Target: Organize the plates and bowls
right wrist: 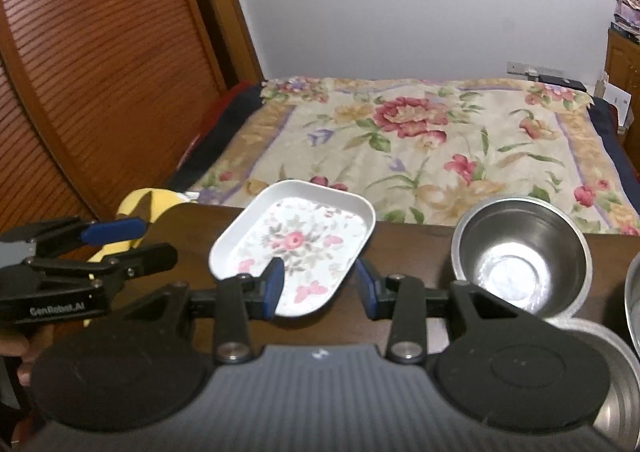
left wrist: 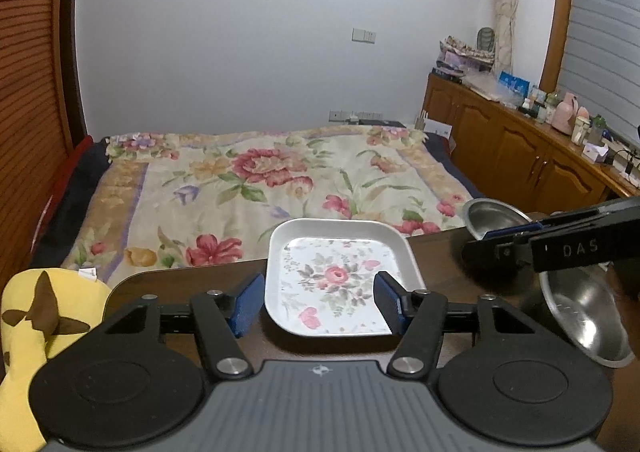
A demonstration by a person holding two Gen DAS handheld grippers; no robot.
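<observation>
A white rectangular plate (left wrist: 340,276) with a pink flower print lies flat on the dark wooden table (left wrist: 200,280), close to its far edge. My left gripper (left wrist: 318,302) hovers open just short of the plate, its blue pads apart and holding nothing. In the right wrist view the left gripper (right wrist: 158,240) sits left of the plate (right wrist: 296,244), clear of it. My right gripper (right wrist: 320,288) is open and empty, near the plate's front corner. An upright steel bowl (right wrist: 520,252) stands to its right. The right gripper (left wrist: 478,244) also shows in front of that bowl (left wrist: 492,215).
More steel bowls (right wrist: 616,392) crowd the table's right side, one at the frame edge (right wrist: 634,304). A yellow plush toy (left wrist: 36,316) lies off the table's left end. Beyond the table is a bed with a floral blanket (left wrist: 260,179); a wooden cabinet (left wrist: 520,147) stands at the right.
</observation>
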